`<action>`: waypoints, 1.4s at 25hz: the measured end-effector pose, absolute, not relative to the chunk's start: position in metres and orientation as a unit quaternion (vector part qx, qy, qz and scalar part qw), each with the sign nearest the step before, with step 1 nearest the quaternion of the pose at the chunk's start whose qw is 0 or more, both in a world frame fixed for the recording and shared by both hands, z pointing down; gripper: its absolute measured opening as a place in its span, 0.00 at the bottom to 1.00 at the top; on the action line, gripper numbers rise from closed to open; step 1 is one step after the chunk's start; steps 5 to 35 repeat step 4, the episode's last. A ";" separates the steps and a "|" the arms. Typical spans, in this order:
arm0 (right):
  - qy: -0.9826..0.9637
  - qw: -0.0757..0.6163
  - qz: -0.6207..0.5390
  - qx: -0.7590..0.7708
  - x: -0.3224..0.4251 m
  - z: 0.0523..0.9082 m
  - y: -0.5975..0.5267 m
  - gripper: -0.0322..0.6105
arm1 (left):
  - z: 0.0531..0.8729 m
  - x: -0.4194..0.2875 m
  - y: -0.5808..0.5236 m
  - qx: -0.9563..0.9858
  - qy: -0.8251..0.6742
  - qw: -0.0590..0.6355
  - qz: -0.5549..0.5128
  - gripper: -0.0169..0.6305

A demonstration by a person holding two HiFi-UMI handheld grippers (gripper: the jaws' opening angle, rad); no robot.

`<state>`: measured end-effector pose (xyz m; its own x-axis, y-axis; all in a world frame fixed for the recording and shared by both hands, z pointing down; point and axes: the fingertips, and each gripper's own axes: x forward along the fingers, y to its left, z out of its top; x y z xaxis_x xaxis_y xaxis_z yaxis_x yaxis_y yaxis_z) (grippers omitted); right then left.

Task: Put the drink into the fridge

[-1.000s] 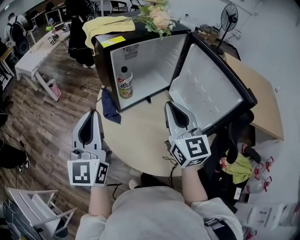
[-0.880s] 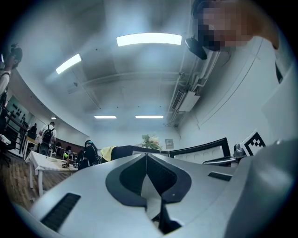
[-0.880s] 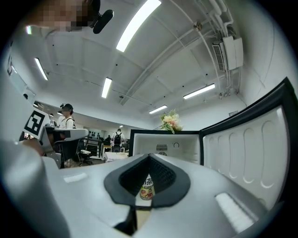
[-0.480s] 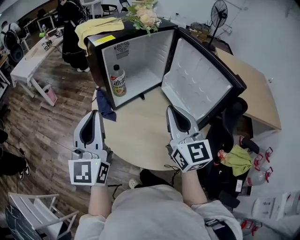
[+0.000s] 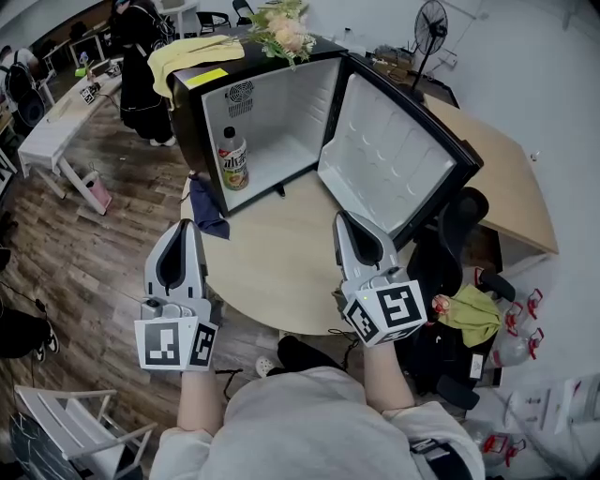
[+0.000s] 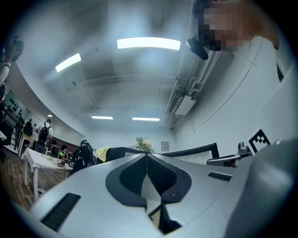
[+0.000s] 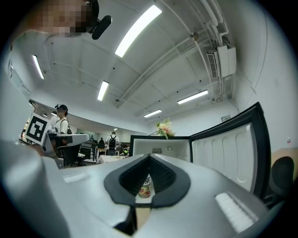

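Observation:
The drink bottle (image 5: 233,160) stands upright inside the small black fridge (image 5: 267,122), at the left of its white interior. The fridge door (image 5: 392,159) hangs wide open to the right. My left gripper (image 5: 186,229) is shut and empty, held over the floor at the round table's left edge. My right gripper (image 5: 343,219) is shut and empty above the table (image 5: 281,262), near the door's lower edge. In the right gripper view the bottle (image 7: 145,185) shows through the gap behind the closed jaws, with the fridge (image 7: 160,148) beyond.
A yellow cloth (image 5: 192,52) and flowers (image 5: 281,26) lie on top of the fridge. A dark blue cloth (image 5: 208,208) hangs at the table's left edge. A black chair (image 5: 455,234) stands right of the door, a white desk (image 5: 56,117) far left.
Both grippers stay shut and nearly still. The view has drifted so the fridge sits slightly higher and further left in the frame.

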<state>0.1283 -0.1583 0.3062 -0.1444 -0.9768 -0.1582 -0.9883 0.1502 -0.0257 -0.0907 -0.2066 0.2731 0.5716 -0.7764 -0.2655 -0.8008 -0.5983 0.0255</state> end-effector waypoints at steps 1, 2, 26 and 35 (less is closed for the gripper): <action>0.755 0.069 0.043 -0.651 0.128 0.305 -0.157 0.07 | 0.273 -0.092 -0.206 -0.885 0.446 0.048 0.126 0.04; 0.754 0.070 0.043 -0.651 0.127 0.305 -0.156 0.07 | 0.274 -0.093 -0.205 -0.885 0.446 0.047 0.127 0.04; 0.754 0.072 0.044 -0.652 0.125 0.304 -0.153 0.07 | 0.274 -0.096 -0.203 -0.884 0.447 0.046 0.129 0.04; 0.754 0.072 0.044 -0.652 0.125 0.304 -0.153 0.07 | 0.274 -0.096 -0.203 -0.884 0.447 0.046 0.129 0.04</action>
